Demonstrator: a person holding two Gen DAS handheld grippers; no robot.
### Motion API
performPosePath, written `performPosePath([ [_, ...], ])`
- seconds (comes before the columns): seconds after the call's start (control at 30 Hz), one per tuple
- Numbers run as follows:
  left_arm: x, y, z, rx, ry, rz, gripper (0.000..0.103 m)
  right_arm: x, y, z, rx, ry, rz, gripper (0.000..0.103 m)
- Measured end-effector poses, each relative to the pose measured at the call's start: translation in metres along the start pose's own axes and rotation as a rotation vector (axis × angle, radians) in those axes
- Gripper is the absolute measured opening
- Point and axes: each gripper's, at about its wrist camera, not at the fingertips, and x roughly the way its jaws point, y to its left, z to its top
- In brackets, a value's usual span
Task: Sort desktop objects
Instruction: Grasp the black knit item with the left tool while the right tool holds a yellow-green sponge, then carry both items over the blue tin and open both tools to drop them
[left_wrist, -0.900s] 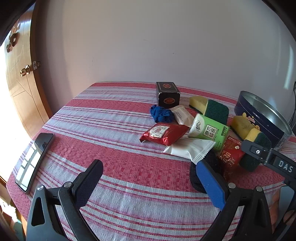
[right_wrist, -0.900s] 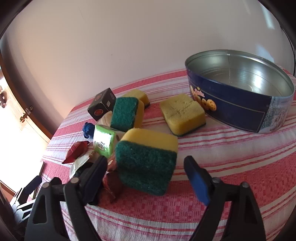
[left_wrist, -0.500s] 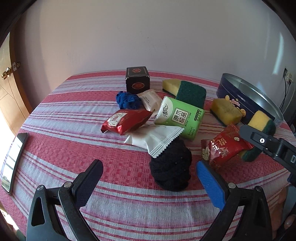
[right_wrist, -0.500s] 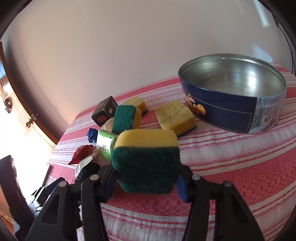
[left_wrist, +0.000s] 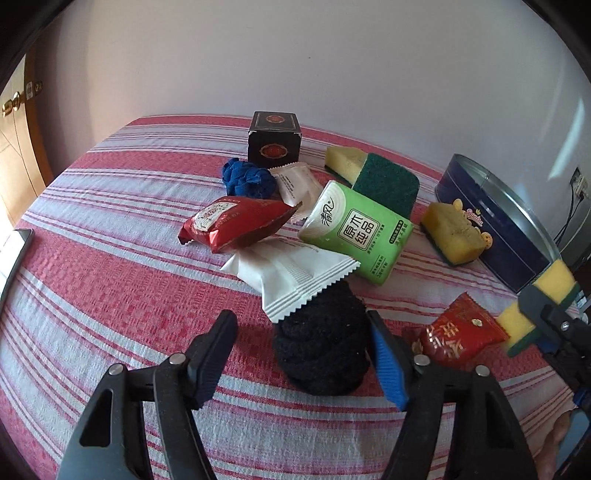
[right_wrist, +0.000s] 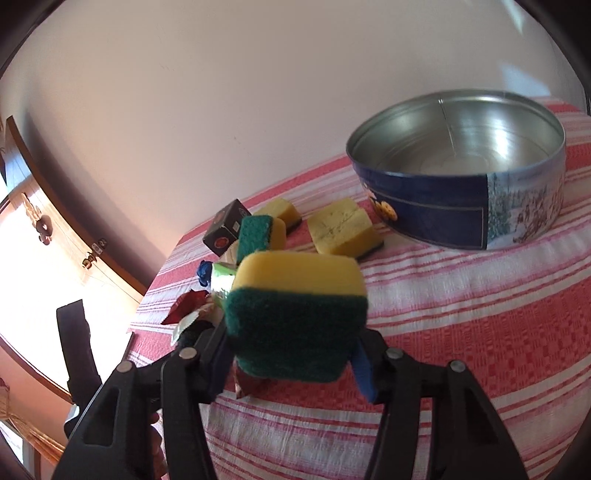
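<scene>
A black knitted ball (left_wrist: 325, 350) lies on the striped cloth between the fingers of my left gripper (left_wrist: 301, 321). The blue pad sits against its right side, while the left pad stands clear of it. A white packet (left_wrist: 291, 273) overlaps the ball's far edge. My right gripper (right_wrist: 291, 336) is shut on a yellow and green sponge (right_wrist: 295, 314), held above the table with its green face toward the camera. The same sponge (left_wrist: 550, 284) shows at the right edge of the left wrist view. The open blue tin (right_wrist: 458, 206) stands far right.
The pile holds a red packet (left_wrist: 236, 221), a green tissue pack (left_wrist: 354, 229), a blue scrunchie (left_wrist: 247, 177), a black box (left_wrist: 273, 140), two more sponges (left_wrist: 384, 177) (left_wrist: 454, 229) and a red snack bag (left_wrist: 458, 336). A phone (left_wrist: 14, 251) lies at the left table edge.
My left gripper swung right onto the black ball and its jaws narrowed around it. My right gripper shut on the sponge and lifted it off the cloth.
</scene>
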Motion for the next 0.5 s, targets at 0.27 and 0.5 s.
performPosePath([
  [0.27,-0.005,-0.014,-0.004,0.07,-0.002,-0.018,0.047,0.001,-0.004,-0.002,0.004,-0.011,-0.014,0.054],
  [0.5,-0.027,-0.013,-0.003,0.067,-0.03,-0.058,0.046,-0.019,0.0,0.002,-0.018,-0.083,0.006,0.054],
])
